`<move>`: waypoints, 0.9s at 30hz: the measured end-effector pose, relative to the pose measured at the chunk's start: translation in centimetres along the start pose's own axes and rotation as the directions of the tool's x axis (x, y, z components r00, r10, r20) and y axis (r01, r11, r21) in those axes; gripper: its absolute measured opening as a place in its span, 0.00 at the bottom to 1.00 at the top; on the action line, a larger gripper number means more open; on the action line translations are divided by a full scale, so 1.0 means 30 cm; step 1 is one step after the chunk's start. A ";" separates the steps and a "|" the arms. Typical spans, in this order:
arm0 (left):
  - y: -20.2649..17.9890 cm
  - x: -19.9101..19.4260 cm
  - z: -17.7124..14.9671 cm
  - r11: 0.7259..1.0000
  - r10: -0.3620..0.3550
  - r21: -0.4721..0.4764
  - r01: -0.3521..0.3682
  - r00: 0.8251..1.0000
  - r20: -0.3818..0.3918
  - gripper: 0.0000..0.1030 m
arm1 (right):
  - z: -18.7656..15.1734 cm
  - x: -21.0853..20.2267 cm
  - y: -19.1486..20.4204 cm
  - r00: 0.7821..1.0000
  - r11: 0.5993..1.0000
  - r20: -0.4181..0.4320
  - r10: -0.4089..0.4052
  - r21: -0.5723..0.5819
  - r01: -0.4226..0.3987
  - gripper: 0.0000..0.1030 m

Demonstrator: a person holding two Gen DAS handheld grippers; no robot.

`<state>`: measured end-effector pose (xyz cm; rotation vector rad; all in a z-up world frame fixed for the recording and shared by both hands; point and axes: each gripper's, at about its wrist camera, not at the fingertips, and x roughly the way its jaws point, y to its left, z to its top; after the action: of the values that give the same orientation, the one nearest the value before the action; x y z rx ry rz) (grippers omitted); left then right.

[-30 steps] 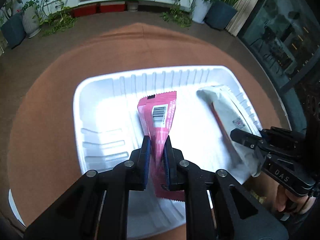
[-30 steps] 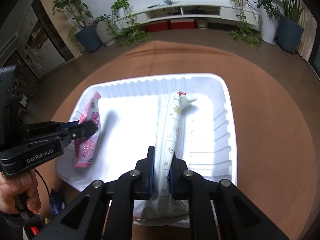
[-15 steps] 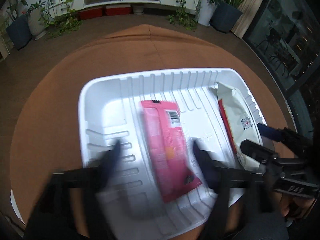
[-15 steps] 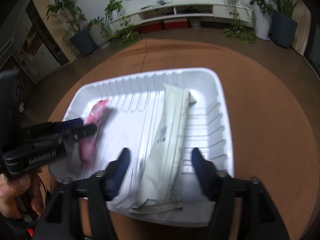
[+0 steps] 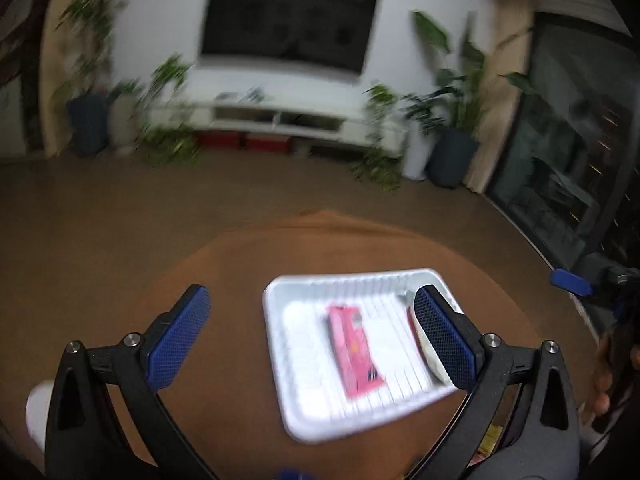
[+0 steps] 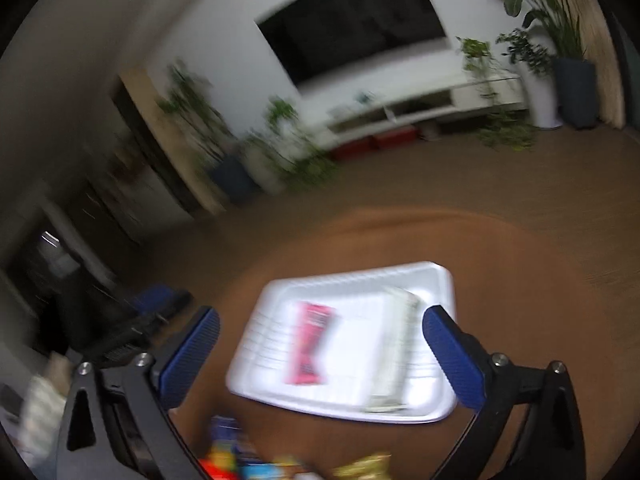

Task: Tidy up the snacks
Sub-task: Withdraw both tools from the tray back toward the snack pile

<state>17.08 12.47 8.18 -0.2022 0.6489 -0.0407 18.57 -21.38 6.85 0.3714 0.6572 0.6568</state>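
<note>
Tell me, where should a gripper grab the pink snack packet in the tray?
Probably the pink packet's near short end, from above: it lies flat in the white tray, long and thin, so open jaws could close across its narrow width.

Dim, motion-blurred fisheye views; white tray glares overexposed.

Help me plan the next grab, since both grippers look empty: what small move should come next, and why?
Probably lower the right gripper toward the loose snack packets at the table's near edge. Both it and the left gripper are open and hold nothing, while the pink packet and white packet already lie in the white tray. Blur hides which packets remain.
</note>
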 end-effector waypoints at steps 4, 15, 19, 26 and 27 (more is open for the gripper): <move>0.087 -0.178 -0.059 0.987 -0.010 -0.161 0.007 1.000 -0.017 1.00 | -0.055 -0.101 0.026 0.994 0.997 -0.087 0.065 0.054 -0.060 1.00; 0.021 -0.477 -0.523 0.985 -0.151 -0.092 0.142 0.984 -0.092 1.00 | -0.510 -0.368 -0.052 0.972 0.957 -0.117 -0.203 0.185 0.222 1.00; -0.072 -0.507 -0.680 0.979 -0.200 -0.065 0.191 0.963 -0.181 1.00 | -0.613 -0.379 -0.047 0.980 0.958 -0.165 -0.113 0.243 0.152 1.00; -0.245 -0.526 -0.835 0.949 -0.201 0.194 0.247 0.953 -0.229 1.00 | -0.727 -0.346 0.037 0.974 0.977 -0.216 -0.070 0.183 0.111 1.00; -0.270 -0.515 -0.845 0.937 -0.209 0.225 0.266 0.946 -0.248 1.00 | -0.737 -0.344 0.054 0.973 0.980 -0.209 -0.096 0.151 0.129 1.00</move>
<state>-10.33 1.67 -0.73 -0.0245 0.8304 -0.3855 -3.06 -24.54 -4.09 0.4199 0.9223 0.5367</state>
